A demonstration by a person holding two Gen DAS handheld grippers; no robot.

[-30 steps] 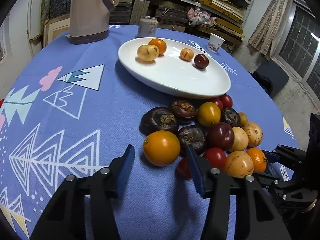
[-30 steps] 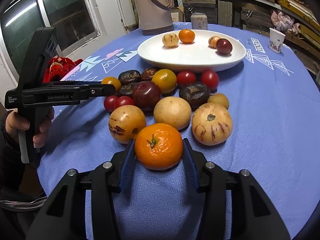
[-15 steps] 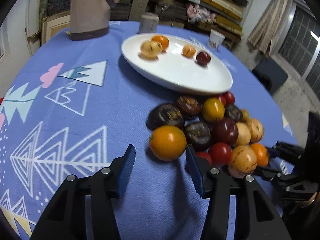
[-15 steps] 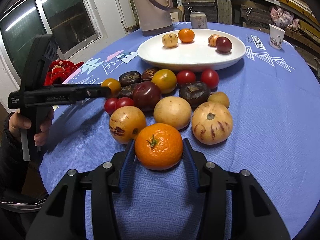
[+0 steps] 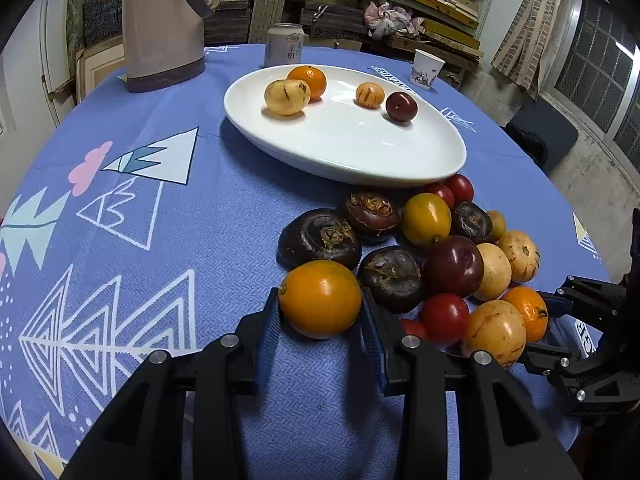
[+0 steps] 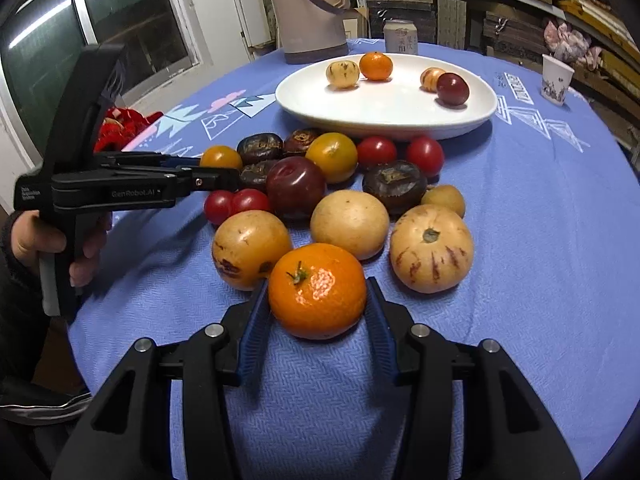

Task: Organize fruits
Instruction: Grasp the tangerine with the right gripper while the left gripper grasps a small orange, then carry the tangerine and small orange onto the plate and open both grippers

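Observation:
A pile of fruits lies on the blue tablecloth in front of a white oval plate (image 5: 360, 152) that holds several fruits. My left gripper (image 5: 320, 316) has its pads on both sides of an orange-yellow tomato (image 5: 320, 298) at the near left edge of the pile. My right gripper (image 6: 318, 304) is shut on a tangerine (image 6: 317, 290) that rests on the cloth at the pile's near edge. The plate also shows in the right wrist view (image 6: 384, 108). The left gripper also appears in the right wrist view (image 6: 192, 178).
A tall beige thermos (image 5: 160, 24), a drink can (image 5: 285, 44) and a paper cup (image 5: 427, 69) stand beyond the plate. Dark water chestnuts (image 5: 320, 238), red tomatoes (image 5: 444, 316) and pale melons (image 6: 432, 248) crowd the pile. The table edge falls away at the right.
My left gripper has moved forward and closed in until its pads flank the orange-yellow tomato. My right gripper has stayed around the tangerine.

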